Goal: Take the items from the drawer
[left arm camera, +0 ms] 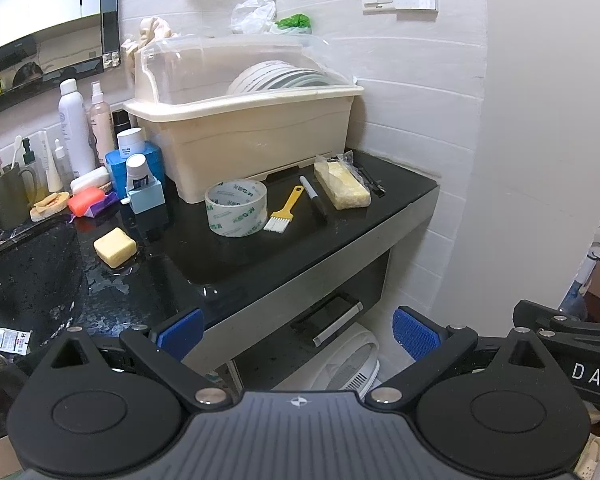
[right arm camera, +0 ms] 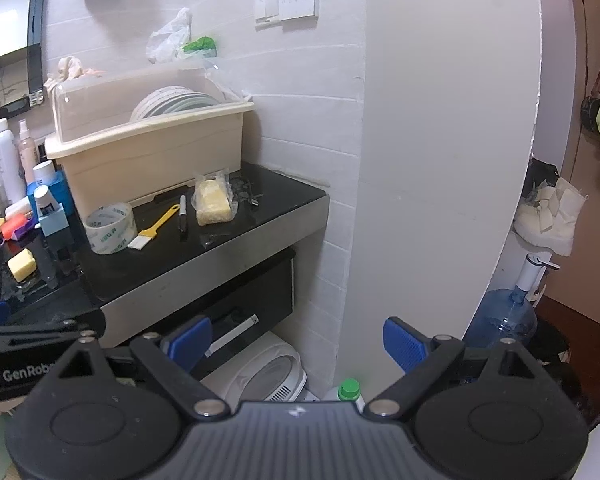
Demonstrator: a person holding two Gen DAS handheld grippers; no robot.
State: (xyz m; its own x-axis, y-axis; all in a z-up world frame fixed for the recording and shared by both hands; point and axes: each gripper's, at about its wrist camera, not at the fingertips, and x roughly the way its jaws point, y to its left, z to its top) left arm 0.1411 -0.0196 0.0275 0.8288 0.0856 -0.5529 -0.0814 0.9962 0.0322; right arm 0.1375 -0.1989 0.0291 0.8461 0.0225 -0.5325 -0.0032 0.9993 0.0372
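Under the black counter [left arm camera: 380, 216] sits the drawer [left arm camera: 332, 320], dark-fronted with a silver handle [right arm camera: 232, 335], and it looks shut. Both tools hang in front of it, below the counter edge. The left gripper [left arm camera: 297, 334] has its blue pads spread wide with nothing between them; the right gripper [right arm camera: 297, 346] is spread just as wide and equally bare. Neither touches the drawer.

On the counter, four things lie in a row before the beige dish bin [left arm camera: 251, 136]: a roll of clear tape [left arm camera: 236, 208], a yellow-handled brush [left arm camera: 283, 210], a black marker [left arm camera: 314, 196] and a yellowish sponge in a clear wrapper [left arm camera: 342, 184] (the brush and marker lie close together, not touching). Left of these, a yellow bar of soap [left arm camera: 114, 247] rests near the sink [left arm camera: 27, 280]. Below the drawer stands a white appliance [right arm camera: 267, 372].
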